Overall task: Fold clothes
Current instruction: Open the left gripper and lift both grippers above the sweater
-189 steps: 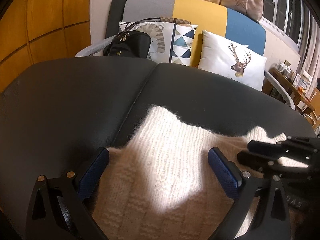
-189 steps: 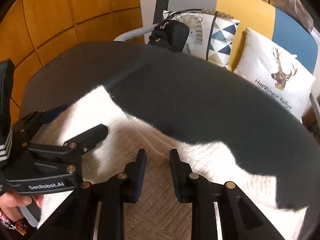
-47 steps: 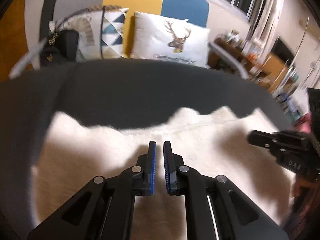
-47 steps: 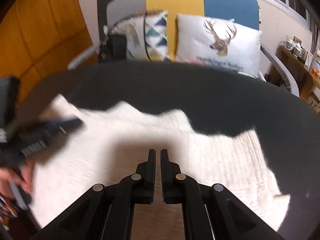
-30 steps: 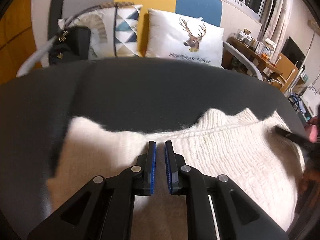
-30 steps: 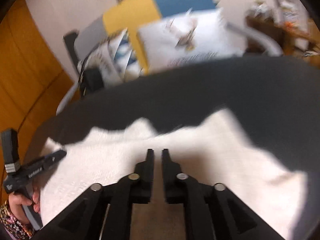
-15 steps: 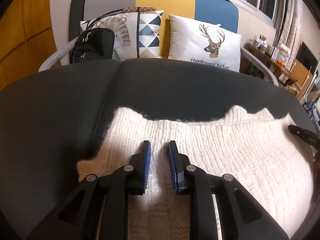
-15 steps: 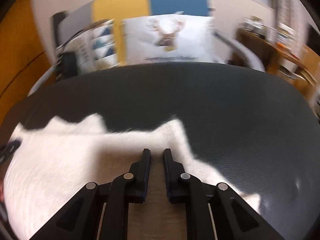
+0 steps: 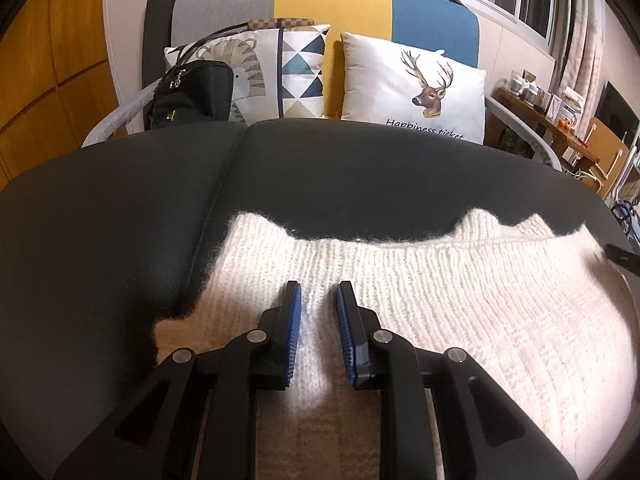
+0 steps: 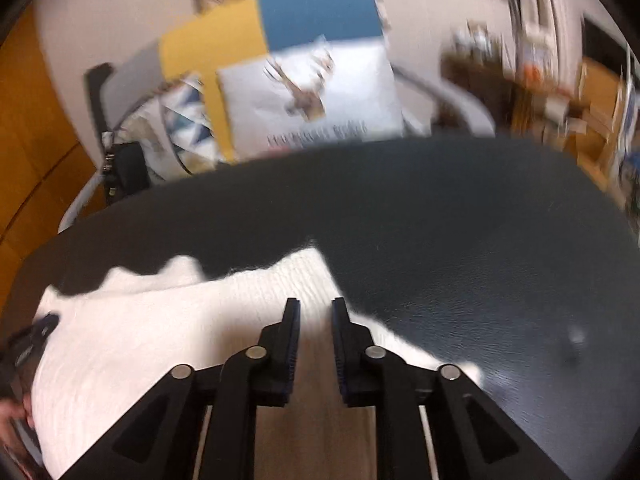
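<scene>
A wide dark grey padded table (image 9: pixel 360 168) fills both views, with bare room beyond and on both sides of the cream knitted sweater (image 9: pixel 460 300) that lies flat on its near part. The sweater's fuzzy far edge runs wavy across the table; its right edge slants toward the right gripper. Behind the table's far rim stand a white deer-print cushion (image 9: pixel 416 88) and a black handbag (image 9: pixel 192 94). The left gripper (image 9: pixel 319 300) points down over the sweater's left part, its blue-padded fingers slightly spread, nothing pinched. The right gripper (image 10: pixel 312 308), blurred, hangs over the sweater's right edge, jaws opening, nothing gripped between them.
</scene>
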{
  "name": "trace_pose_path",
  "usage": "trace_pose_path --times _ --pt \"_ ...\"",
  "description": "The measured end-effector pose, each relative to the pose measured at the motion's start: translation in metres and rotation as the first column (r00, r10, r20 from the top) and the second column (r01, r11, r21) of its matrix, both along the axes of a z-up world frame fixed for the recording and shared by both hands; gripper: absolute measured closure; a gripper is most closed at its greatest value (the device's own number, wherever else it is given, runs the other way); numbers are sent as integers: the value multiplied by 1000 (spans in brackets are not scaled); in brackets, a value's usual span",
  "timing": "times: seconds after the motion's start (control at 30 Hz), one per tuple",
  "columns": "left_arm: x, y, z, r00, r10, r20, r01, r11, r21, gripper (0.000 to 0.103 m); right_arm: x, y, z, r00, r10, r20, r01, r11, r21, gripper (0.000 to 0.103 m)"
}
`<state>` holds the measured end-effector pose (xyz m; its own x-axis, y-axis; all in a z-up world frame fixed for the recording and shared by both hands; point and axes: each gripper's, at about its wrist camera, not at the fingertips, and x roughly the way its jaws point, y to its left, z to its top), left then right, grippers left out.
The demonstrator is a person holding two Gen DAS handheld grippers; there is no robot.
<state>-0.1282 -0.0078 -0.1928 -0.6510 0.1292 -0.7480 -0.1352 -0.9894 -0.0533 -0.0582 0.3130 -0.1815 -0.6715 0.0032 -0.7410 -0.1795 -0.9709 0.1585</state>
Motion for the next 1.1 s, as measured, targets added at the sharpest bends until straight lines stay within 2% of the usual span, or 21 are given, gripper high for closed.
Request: trace_pose_path --times 0.1,0.17,0.23,0.3,0.43,0.67,0.87,0.97,1.03,1.1 --pt "0 -1 0 1000 0 -1 0 1000 0 83 29 -28 14 995 102 -11 -101 993 62 84" --pt "0 -1 0 1000 0 -2 0 1000 -1 83 40 -42 11 990 136 28 -139 981 135 84" --pt "0 -1 1 1000 1 -3 -1 1000 -3 83 42 -42 1 991 111 72 -123 976 179 84" --pt "1 0 1 1000 1 -4 -1 1000 -7 83 37 -26 -11 993 64 103 -78 988 136 85" --pt "1 2 1 1000 2 -6 -2 1000 -17 83 36 -3 -22 999 8 41 -10 999 40 85" --pt "6 3 11 1000 -8 13 9 1000 -23 82 37 1 -24 1000 3 7 -3 1000 24 85" --pt "54 -27 45 1000 -18 -18 20 990 136 82 39 5 -25 1000 6 -12 -7 1000 -23 85" --pt "90 -35 45 997 -60 -57 68 984 165 82 40 4 -25 1000 7 -14 -7 1000 -19 85" --pt "99 -32 36 995 -91 -45 96 986 136 82 40 2 -25 1000 7 -13 -7 1000 -3 85" --pt "100 -28 23 995 -94 -30 95 993 64 82 40 0 -25 1000 8 -11 -7 1000 10 85"
